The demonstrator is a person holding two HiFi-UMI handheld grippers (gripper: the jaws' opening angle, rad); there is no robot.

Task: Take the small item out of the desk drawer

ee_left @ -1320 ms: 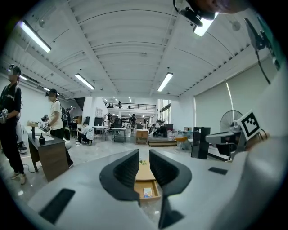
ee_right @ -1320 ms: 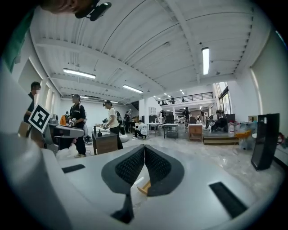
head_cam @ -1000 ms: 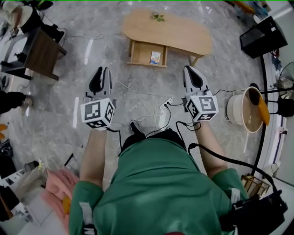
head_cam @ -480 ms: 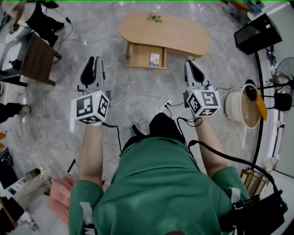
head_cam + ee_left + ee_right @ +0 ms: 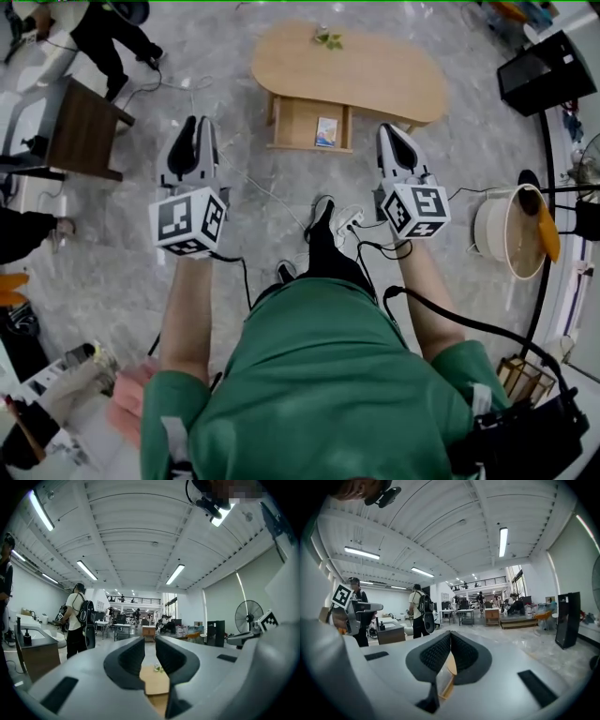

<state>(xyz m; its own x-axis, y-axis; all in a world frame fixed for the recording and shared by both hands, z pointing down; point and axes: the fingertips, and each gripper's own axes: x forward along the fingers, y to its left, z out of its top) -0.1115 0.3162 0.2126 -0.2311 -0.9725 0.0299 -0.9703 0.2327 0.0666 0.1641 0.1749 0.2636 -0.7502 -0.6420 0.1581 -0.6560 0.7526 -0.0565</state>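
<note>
A low wooden table point(image 5: 375, 70) stands ahead on the floor, with its drawer point(image 5: 291, 127) pulled open beneath the top. A small blue and white item point(image 5: 326, 131) lies in the drawer's right part. My left gripper point(image 5: 195, 127) hovers left of the drawer, well short of it, its jaws open by a narrow gap and empty. My right gripper point(image 5: 389, 131) hangs right of the drawer, shut with nothing in it. In the left gripper view the table point(image 5: 157, 684) shows between the left gripper's point(image 5: 150, 641) pads. The right gripper's point(image 5: 450, 634) pads meet at the tip.
A dark side table point(image 5: 89, 127) stands at the left, a black box point(image 5: 553, 70) at the far right, and a white bucket point(image 5: 511, 230) to the right. A power strip with cables point(image 5: 347, 220) lies on the floor by my foot. A person point(image 5: 112, 37) walks at the back left.
My foot has stepped forward toward the table. The left gripper has moved up and a little left. Both grippers' jaws stand as before.
</note>
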